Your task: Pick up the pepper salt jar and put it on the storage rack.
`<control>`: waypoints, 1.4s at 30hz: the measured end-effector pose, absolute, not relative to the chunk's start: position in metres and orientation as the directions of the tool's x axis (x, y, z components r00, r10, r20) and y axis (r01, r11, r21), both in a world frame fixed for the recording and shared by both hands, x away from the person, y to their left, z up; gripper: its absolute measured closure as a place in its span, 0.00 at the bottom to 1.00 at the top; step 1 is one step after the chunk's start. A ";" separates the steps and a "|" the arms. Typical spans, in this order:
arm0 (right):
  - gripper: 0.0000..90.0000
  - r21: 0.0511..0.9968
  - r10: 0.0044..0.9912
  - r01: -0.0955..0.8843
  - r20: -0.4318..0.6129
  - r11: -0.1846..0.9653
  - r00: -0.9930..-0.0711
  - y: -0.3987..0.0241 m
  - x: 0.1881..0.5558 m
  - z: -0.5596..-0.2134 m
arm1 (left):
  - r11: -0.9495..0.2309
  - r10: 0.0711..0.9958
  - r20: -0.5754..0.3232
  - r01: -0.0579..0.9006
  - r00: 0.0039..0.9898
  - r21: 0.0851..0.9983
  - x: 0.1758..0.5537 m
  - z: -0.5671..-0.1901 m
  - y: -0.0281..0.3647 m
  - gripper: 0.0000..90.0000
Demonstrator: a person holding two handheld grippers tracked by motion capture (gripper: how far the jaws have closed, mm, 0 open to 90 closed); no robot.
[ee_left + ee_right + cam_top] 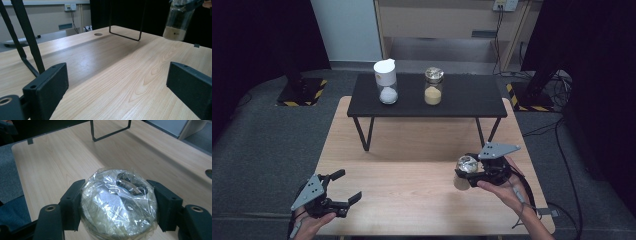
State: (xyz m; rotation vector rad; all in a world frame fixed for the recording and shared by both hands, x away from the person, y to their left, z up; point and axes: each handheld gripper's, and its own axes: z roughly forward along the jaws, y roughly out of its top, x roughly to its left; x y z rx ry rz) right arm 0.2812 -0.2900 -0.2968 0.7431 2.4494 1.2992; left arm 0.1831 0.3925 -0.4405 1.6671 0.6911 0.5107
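Observation:
A glass jar [463,171] holds a tan powder in its lower part, and clear plastic film covers its lid. My right gripper [468,173] is shut on it near the lid, at the right side of the wooden table [412,205]. In the right gripper view the two black pads [72,205] press on either side of the wrapped top of the jar [117,207]. The left gripper view shows the jar [177,22] hanging slightly tilted, just above the table top. My left gripper [348,185] rests at the table's front left corner, open with nothing between its jaws.
A low black stand [462,100] sits across the far half of the table on thin wire legs [363,132]. On it are a white-capped jar of white powder [386,82] and a film-covered jar of yellow powder [433,87]. Grey carpet surrounds the table.

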 end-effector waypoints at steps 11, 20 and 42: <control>0.39 0.837 0.570 0.318 0.009 0.445 -0.822 -0.298 0.291 -0.268 | -0.122 0.686 -0.037 0.165 0.727 0.979 0.183 -0.441 0.393 0.03; 0.39 0.832 0.590 0.316 -0.017 0.456 -0.808 -0.298 0.297 -0.237 | -0.123 0.687 -0.037 0.166 0.726 0.978 0.183 -0.441 0.393 0.03; 0.39 0.838 0.625 0.319 -0.034 0.443 -0.780 -0.290 0.317 -0.187 | -0.122 0.685 -0.038 0.166 0.727 0.978 0.183 -0.441 0.393 0.03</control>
